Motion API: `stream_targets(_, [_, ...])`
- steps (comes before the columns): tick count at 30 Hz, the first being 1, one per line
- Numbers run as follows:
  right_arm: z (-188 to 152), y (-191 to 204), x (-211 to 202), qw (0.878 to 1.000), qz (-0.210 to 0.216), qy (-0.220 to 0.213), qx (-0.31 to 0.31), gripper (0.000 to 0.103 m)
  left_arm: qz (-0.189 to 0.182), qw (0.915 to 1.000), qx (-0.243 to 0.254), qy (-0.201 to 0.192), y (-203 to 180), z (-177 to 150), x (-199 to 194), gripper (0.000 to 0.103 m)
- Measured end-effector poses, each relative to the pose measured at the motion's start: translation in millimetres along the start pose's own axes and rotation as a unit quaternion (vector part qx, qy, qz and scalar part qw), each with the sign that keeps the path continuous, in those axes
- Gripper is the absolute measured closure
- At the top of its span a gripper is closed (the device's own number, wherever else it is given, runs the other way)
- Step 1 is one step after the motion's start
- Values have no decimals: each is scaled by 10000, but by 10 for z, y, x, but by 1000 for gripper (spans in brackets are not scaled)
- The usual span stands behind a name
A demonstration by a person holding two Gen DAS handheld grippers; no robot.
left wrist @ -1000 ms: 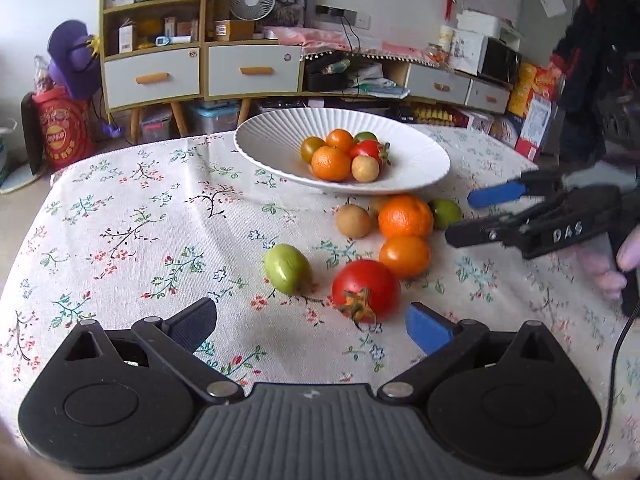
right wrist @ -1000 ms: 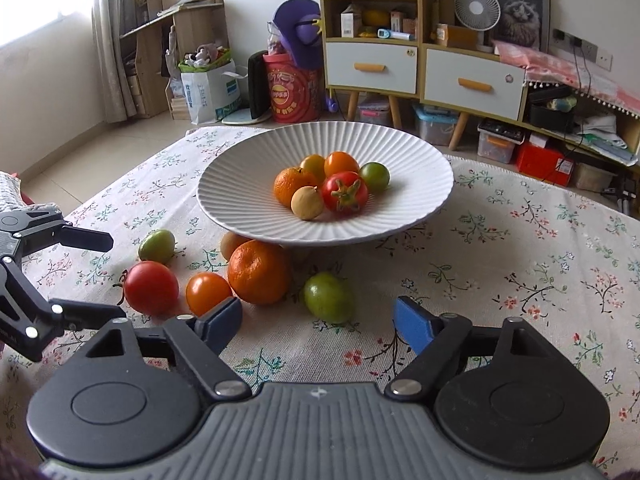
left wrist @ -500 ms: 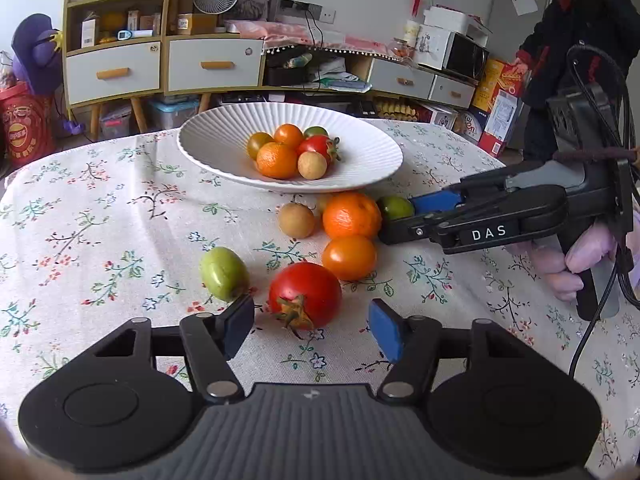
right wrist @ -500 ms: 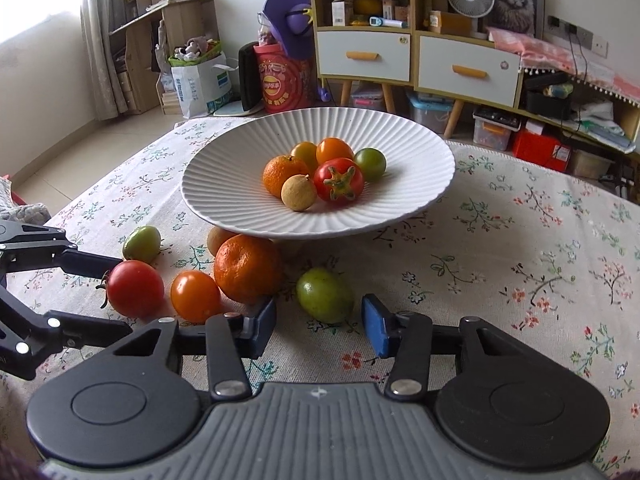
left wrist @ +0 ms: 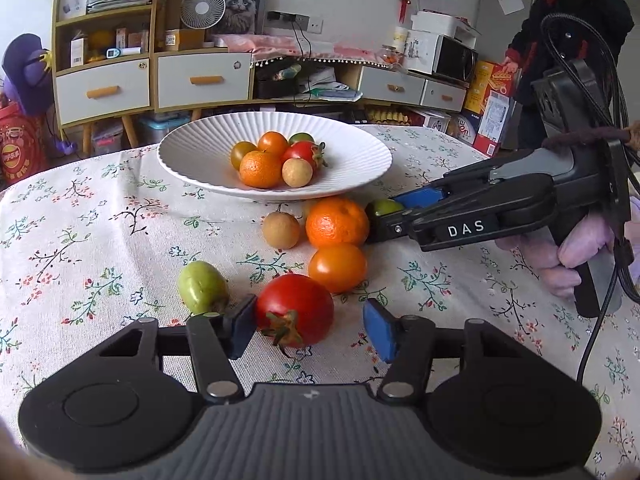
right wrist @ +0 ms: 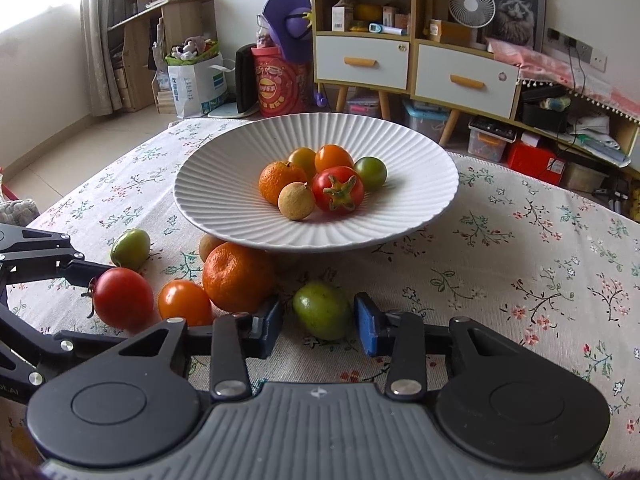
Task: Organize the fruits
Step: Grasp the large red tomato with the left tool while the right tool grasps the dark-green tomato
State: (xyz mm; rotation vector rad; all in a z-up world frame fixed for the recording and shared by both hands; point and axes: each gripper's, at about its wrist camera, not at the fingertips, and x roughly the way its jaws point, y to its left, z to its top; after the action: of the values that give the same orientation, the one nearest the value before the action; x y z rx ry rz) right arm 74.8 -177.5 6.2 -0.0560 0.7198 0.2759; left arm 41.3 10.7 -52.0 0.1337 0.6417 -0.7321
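On the counter [right wrist: 520, 264], one white ribbed plate [right wrist: 420, 168].

On the plate, six fruits: one red tomato [right wrist: 338, 189], one mandarin [right wrist: 280, 181], one tan longan [right wrist: 296, 201], one orange cherry tomato [right wrist: 333, 157], one yellow-orange cherry tomato [right wrist: 303, 158], one green cherry tomato [right wrist: 370, 173].

On the cloth beside the plate, six fruits: one large mandarin [right wrist: 236, 276], one orange tomato [right wrist: 185, 302], one red tomato [right wrist: 123, 298], two green fruits [right wrist: 322, 310] [right wrist: 130, 246], one longan [left wrist: 281, 229].

Two hand-held grippers [left wrist: 310, 326] [right wrist: 319, 322].
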Motion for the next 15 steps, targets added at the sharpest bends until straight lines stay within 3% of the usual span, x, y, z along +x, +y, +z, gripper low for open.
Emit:
stream_targets(8, [11, -6, -7, 10000, 53, 6, 15, 75, 52, 10000, -54, -9, 26, 12, 7, 62])
stream_targets(15, [0, 0, -30, 9999, 113, 12, -1, 75, 94, 9999, 5, 40, -3, 30, 12, 63])
